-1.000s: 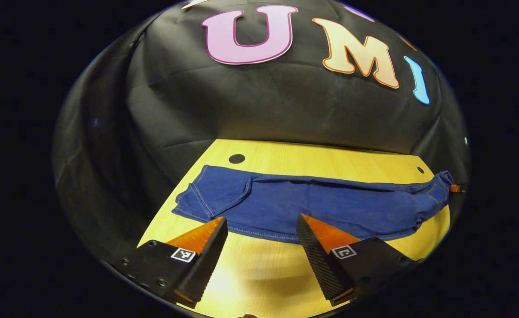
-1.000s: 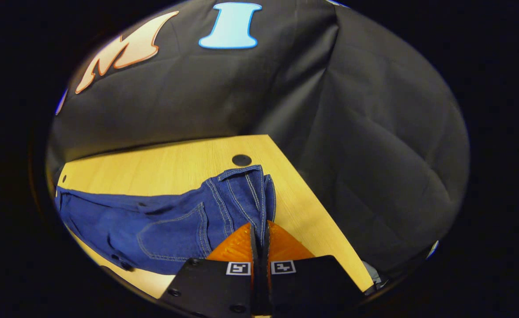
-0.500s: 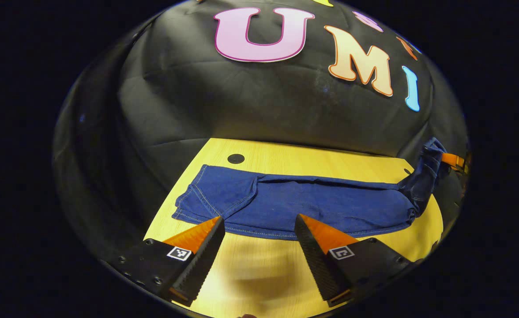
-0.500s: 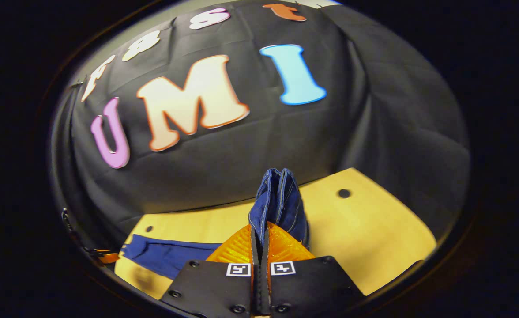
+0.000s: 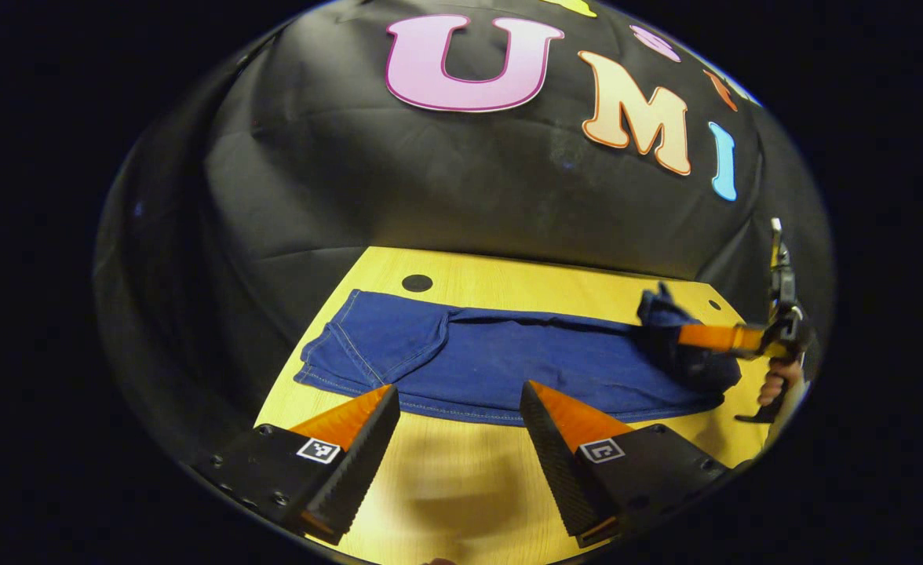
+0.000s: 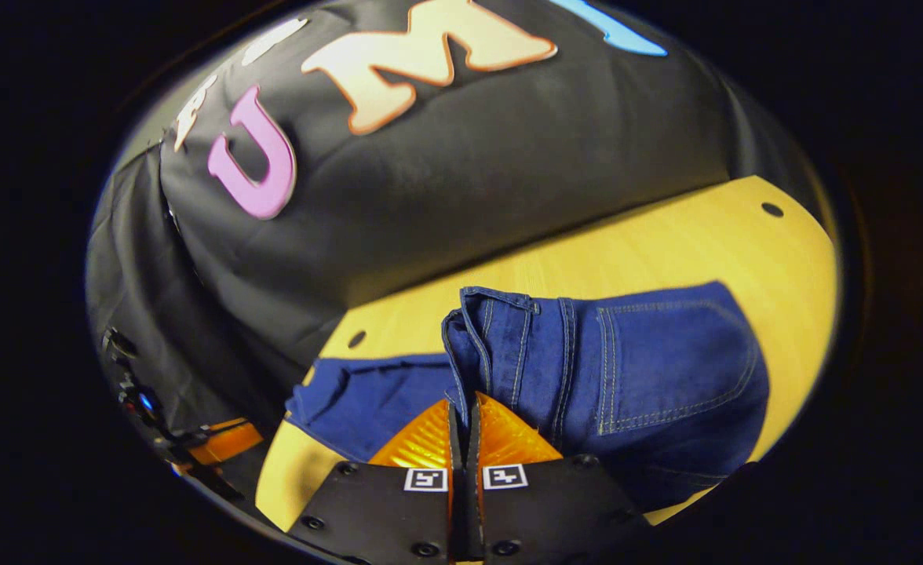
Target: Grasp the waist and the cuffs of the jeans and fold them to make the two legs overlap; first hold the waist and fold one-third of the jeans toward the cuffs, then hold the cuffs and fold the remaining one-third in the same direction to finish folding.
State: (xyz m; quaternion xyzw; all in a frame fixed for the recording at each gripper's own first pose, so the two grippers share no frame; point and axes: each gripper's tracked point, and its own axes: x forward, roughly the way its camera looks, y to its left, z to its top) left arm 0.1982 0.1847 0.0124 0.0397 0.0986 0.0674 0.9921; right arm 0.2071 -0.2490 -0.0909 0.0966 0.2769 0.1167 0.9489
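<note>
Jeans (image 6: pixel 650 369) waist (folded over) in right gripper (image 6: pixel 462 408)

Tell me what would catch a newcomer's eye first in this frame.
The blue jeans stretched across the yellow table stand out first. In the right gripper view, the right gripper is shut on the waist, which is lifted and turned back over the legs. In the left gripper view, the left gripper hovers open at the jeans' near edge.
</note>
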